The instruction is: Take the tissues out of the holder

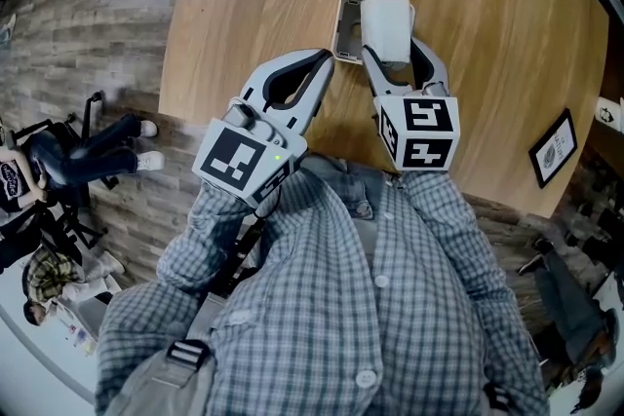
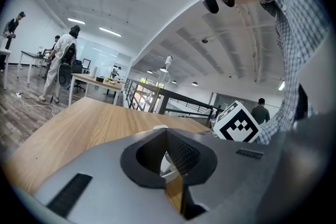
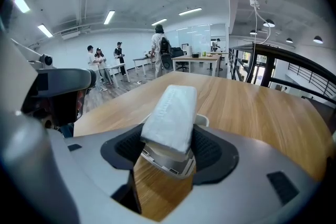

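On the round wooden table (image 1: 487, 63) stands a white tissue holder (image 1: 345, 22). A white stack of tissues (image 1: 387, 26) is tilted up out of it, and my right gripper (image 1: 390, 50) is shut on the stack. In the right gripper view the tissues (image 3: 170, 110) fill the space between the jaws of that gripper (image 3: 170, 131), with the holder (image 3: 169, 161) just below them. My left gripper (image 1: 325, 59) is shut, its tips at the holder's near left corner. In the left gripper view, the holder (image 2: 165, 162) shows as a bit of white through this gripper's (image 2: 160, 134) closed loop.
A small framed card (image 1: 553, 146) stands near the table's right edge. The table's near edge runs right under my grippers. A seated person's legs (image 1: 93, 146) are on the floor at the left. People and desks (image 3: 157, 52) are far behind the table.
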